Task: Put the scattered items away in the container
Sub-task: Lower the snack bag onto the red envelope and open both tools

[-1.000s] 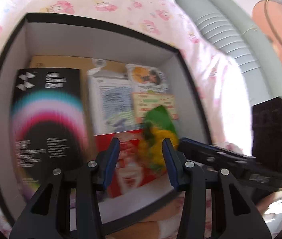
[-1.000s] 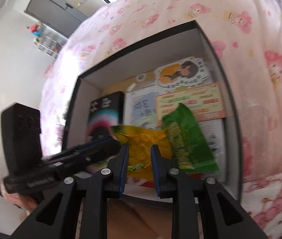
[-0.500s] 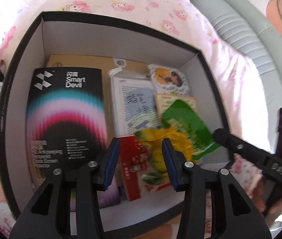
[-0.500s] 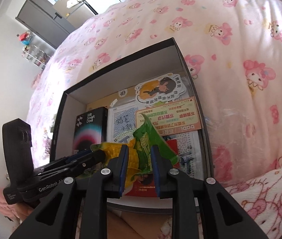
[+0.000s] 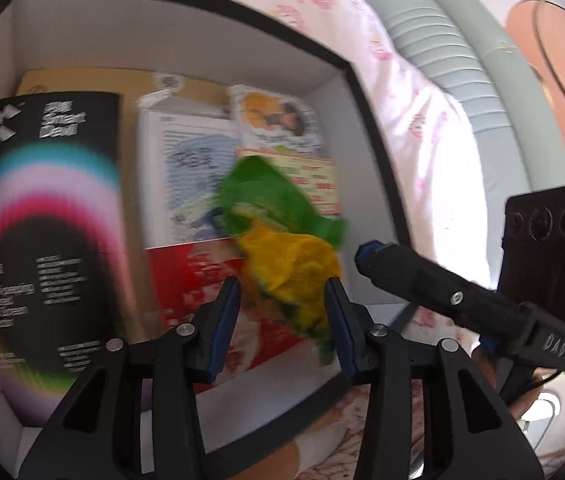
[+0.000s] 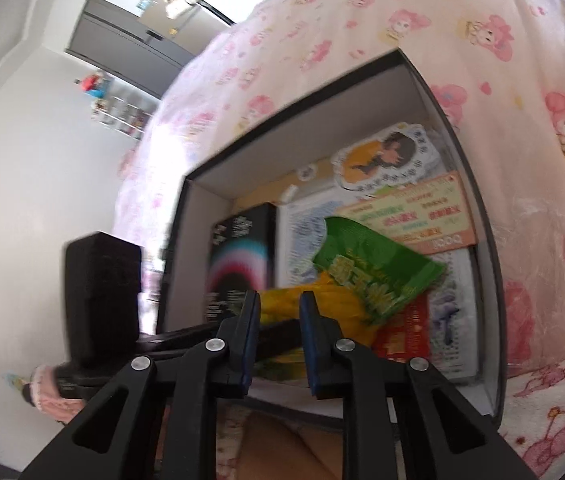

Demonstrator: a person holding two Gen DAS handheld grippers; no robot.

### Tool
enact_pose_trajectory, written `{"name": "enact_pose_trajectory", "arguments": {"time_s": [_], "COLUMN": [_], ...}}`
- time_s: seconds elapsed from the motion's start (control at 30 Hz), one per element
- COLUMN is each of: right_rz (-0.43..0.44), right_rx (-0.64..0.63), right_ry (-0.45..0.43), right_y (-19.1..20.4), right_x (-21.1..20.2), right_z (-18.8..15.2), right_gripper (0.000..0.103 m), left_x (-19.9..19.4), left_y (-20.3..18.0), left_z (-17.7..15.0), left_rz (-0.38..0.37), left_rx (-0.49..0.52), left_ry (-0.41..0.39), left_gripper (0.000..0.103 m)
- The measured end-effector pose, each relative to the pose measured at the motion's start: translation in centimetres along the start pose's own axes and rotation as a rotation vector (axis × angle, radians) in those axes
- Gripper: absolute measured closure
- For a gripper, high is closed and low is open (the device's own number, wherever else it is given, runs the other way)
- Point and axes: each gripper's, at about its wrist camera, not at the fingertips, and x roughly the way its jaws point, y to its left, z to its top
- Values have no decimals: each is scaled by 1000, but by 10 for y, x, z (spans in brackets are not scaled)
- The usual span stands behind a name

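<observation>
A black box with white walls (image 5: 186, 36) (image 6: 218, 200) stands on the pink bed. In it lie a black Smart Devil carton (image 5: 42, 220) (image 6: 242, 256), a white packet (image 5: 186, 172), a red packet (image 5: 194, 280), a round sticker (image 5: 274, 120) (image 6: 386, 156) and an orange card (image 6: 414, 216). A green and yellow snack bag (image 5: 282, 240) (image 6: 362, 276) sits on top of them. My left gripper (image 5: 282, 312) is open over the box's near edge, around the bag's yellow end. My right gripper (image 6: 278, 320) is narrow but not pinching the bag; it shows at right in the left wrist view (image 5: 362, 256).
The bed has a pink cartoon-print sheet (image 6: 462, 24). A grey ribbed cushion (image 5: 462, 80) lies right of the box. A grey wardrobe (image 6: 130, 48) and a shelf of small things (image 6: 122, 112) stand far off by a white wall.
The snack bag has left my right gripper's fingers and now lies in the box. My right gripper has drawn back toward the box's near right corner. My left gripper stays open.
</observation>
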Motion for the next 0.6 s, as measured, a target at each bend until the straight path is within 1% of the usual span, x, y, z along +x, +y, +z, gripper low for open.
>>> {"name": "enact_pose_trajectory", "arguments": {"time_s": [0.03, 0.07, 0.13, 0.17, 0.23, 0.3, 0.33, 0.37, 0.43, 0.47, 0.5, 0.6], "right_rz": [-3, -38, -146, -178, -194, -234, -266, -288, -316, -311, -298, -345], "right_rx": [0, -6, -20, -16, 0, -1, -10, -21, -44, -54, -55, -71], "right_ry": [-11, -19, -27, -23, -1, 3, -3, -10, -23, -29, -33, -56], "right_y": [1, 3, 4, 3, -3, -4, -2, 0, 6, 6, 8, 13], "right_x": [-4, -4, -2, 0, 4, 8, 10, 11, 9, 5, 4, 2], "right_z": [1, 1, 3, 3, 2, 1, 1, 1, 3, 3, 5, 9], "right_gripper": [86, 86, 86, 86, 86, 86, 86, 86, 85, 84, 84, 84], "left_x": [-1, -3, -8, -9, -14, -18, -19, -10, -5, -4, -4, -13], "left_y": [-2, -2, 4, 9, 16, 20, 19, 12, 4, -1, -4, -3], "left_z": [0, 0, 1, 1, 1, 0, 0, 9, 7, 6, 5, 3], "left_rz": [-3, 23, 134, 166, 166, 194, 224, 278, 431, 454, 458, 432], "left_rx": [9, 10, -12, -32, -67, -67, -57, -38, 21, 44, 63, 70], "left_ry": [-5, -19, -50, -55, -62, -67, -73, -85, -108, -109, -106, -134], "left_gripper": [60, 60, 59, 56, 55, 53, 51, 51, 53, 55, 55, 55]}}
